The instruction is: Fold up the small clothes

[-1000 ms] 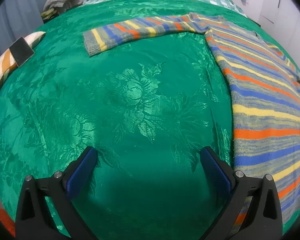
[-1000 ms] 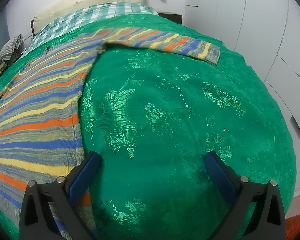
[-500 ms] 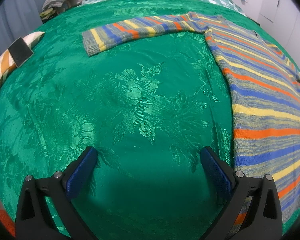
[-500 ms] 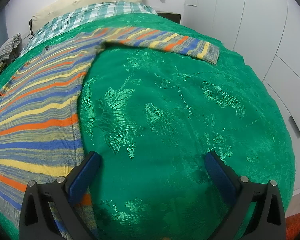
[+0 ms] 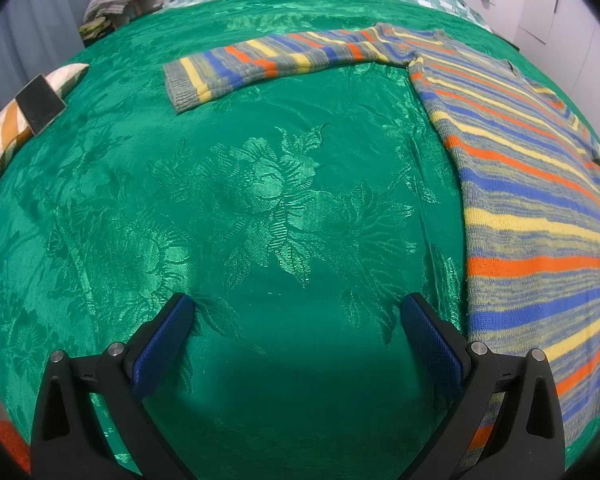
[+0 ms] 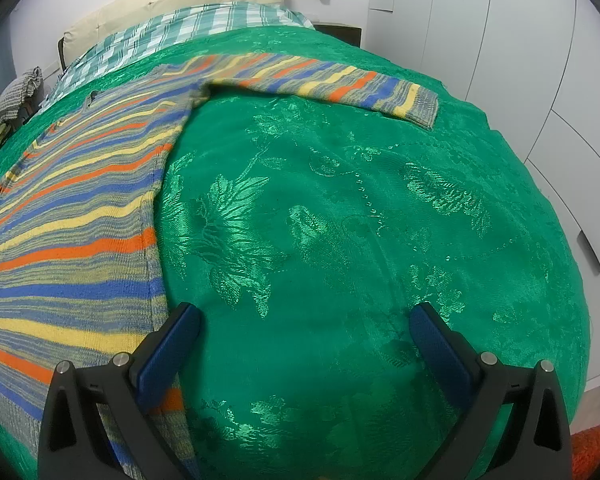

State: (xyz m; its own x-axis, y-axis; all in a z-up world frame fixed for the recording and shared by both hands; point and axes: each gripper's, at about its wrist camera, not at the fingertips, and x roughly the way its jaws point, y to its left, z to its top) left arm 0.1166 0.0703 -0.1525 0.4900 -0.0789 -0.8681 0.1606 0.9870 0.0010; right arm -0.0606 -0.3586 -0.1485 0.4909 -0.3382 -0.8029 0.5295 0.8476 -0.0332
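A striped sweater in grey, blue, yellow and orange lies flat on the green bedspread. In the left wrist view its body [image 5: 540, 208] is at the right and one sleeve [image 5: 276, 60] stretches left. In the right wrist view the body [image 6: 68, 216] is at the left and the other sleeve [image 6: 332, 84] stretches right. My left gripper [image 5: 298, 322] is open and empty above bare bedspread, left of the sweater's hem. My right gripper [image 6: 304, 328] is open and empty, its left finger [image 6: 168, 348] over the sweater's right edge.
The green floral bedspread [image 5: 260, 200] covers the bed. A checked sheet [image 6: 172, 36] and a cream headboard [image 6: 172, 4] lie beyond. A striped cushion with a dark phone [image 5: 40, 106] sits at the left edge. White wardrobe doors [image 6: 500, 40] stand at the right.
Both grippers have drifted slightly, so the sweater sits a little lower in each view. Both stay open and empty. The sweater has not moved.
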